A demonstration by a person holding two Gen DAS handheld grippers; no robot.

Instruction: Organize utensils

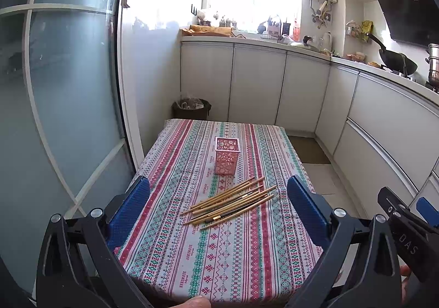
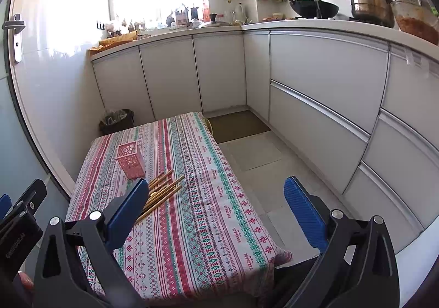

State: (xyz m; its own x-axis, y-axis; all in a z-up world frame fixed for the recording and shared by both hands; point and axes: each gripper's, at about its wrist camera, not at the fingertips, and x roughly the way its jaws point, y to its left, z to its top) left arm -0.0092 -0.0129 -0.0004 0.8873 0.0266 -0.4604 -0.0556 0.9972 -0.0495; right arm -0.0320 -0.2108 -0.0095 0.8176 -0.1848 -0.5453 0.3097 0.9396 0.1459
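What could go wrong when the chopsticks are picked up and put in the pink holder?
1. The chopsticks lie in a loose, crossed pile, so open left tongs may take several at once, or drop some.
2. The pink holder looks light and stands free on the tablecloth; a slanted insertion could tip it.
3. The right tongs hang near the table edge; a chopstick could roll off.

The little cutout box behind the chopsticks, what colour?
Pink box, clearest in the left wrist view.
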